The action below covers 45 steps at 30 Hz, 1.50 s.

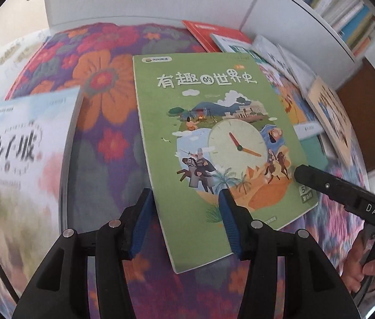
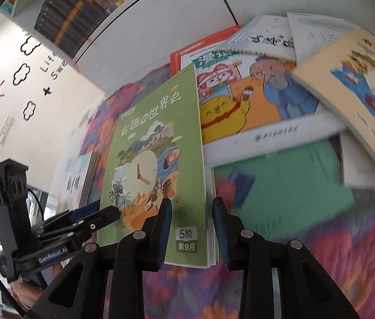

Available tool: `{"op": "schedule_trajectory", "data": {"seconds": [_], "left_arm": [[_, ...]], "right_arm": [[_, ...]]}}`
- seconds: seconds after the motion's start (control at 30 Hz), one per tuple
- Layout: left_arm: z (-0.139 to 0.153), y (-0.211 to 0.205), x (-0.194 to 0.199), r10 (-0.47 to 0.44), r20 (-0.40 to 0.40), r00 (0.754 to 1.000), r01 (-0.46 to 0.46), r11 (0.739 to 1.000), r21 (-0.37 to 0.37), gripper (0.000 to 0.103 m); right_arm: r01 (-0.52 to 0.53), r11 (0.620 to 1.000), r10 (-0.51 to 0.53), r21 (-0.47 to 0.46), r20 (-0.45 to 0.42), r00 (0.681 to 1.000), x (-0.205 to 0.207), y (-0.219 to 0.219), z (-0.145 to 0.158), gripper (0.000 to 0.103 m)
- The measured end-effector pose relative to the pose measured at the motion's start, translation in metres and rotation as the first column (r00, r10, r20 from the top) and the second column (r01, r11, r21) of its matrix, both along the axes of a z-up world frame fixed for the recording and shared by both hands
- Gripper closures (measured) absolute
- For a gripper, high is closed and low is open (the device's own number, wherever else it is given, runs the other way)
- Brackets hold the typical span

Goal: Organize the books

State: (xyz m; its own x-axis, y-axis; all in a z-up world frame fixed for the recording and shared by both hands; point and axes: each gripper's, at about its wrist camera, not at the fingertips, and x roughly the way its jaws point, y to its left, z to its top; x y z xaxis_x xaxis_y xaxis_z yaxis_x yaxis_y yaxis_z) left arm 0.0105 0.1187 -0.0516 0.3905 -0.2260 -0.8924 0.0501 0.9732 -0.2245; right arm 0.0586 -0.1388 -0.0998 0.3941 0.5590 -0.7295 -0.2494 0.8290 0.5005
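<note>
A green book with a clock on its cover [image 1: 208, 122] [image 2: 158, 138] lies flat on the floral cloth [image 1: 102, 93]. My left gripper [image 1: 186, 207] stands open over the book's near left corner, one blue pad just off the spine edge and the other above the cover. My right gripper [image 2: 191, 220] is open too and straddles the book's near right corner, with the page edge between its pads. Neither pair of pads presses on the book. Each gripper shows in the other's view: the right gripper [image 1: 303, 172] at the book's right edge, the left gripper [image 2: 107, 212] at its left.
A pale book [image 1: 20, 146] lies to the left. To the right, a loose pile holds a cartoon book [image 2: 254, 93], a beige book [image 2: 360, 87], a teal book [image 2: 280, 186] and a red book [image 1: 200, 32]. Behind stands a white bookshelf [image 1: 307, 26] full of books.
</note>
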Motion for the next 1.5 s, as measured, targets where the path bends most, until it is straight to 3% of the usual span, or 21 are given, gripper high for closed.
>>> {"op": "schedule_trajectory", "data": {"seconds": [0.33,0.5,0.83,1.07,1.17,1.27,1.37,1.43,1.5], "left_arm": [[-0.004,-0.016,-0.092,-0.092,-0.002,0.996,0.091,0.996,-0.023,0.056],[-0.006,-0.012,-0.122,-0.121,0.002,0.993,0.121,0.989,-0.091,0.056],[-0.011,0.001,-0.090,-0.117,0.006,0.993,0.116,0.979,-0.165,0.057],[-0.015,0.011,-0.083,-0.109,0.051,0.993,0.118,0.962,-0.245,0.058],[-0.016,0.010,-0.080,-0.103,0.076,0.992,0.119,0.961,-0.250,0.059],[-0.020,0.022,-0.075,-0.108,0.079,0.991,0.129,0.930,-0.344,0.059],[-0.034,0.045,-0.069,-0.064,0.037,0.997,0.074,0.861,-0.503,0.073],[-0.037,0.048,-0.069,-0.052,0.031,0.998,0.060,0.855,-0.515,0.078],[-0.034,0.042,-0.070,-0.060,0.047,0.997,0.076,0.873,-0.482,0.078]], "right_arm": [[-0.046,0.999,0.047,0.022,-0.046,0.998,-0.088,-0.022,-0.010,0.071],[-0.080,0.995,0.085,0.065,-0.066,0.994,-0.141,-0.035,-0.019,0.072],[-0.078,0.974,0.101,0.215,-0.099,0.990,-0.106,-0.044,-0.038,0.072],[-0.075,0.937,0.123,0.343,-0.121,0.985,-0.094,-0.052,-0.049,0.072],[-0.080,0.935,0.121,0.345,-0.097,0.988,-0.095,-0.049,-0.048,0.072],[-0.091,0.942,0.117,0.322,-0.064,0.991,-0.101,-0.046,-0.046,0.072],[-0.082,0.946,0.102,0.312,-0.047,0.994,-0.102,-0.043,-0.047,0.077],[-0.083,0.947,0.099,0.309,-0.037,0.994,-0.102,-0.042,-0.048,0.079],[-0.080,0.948,0.095,0.309,-0.034,0.995,-0.101,-0.041,-0.048,0.081]]}}
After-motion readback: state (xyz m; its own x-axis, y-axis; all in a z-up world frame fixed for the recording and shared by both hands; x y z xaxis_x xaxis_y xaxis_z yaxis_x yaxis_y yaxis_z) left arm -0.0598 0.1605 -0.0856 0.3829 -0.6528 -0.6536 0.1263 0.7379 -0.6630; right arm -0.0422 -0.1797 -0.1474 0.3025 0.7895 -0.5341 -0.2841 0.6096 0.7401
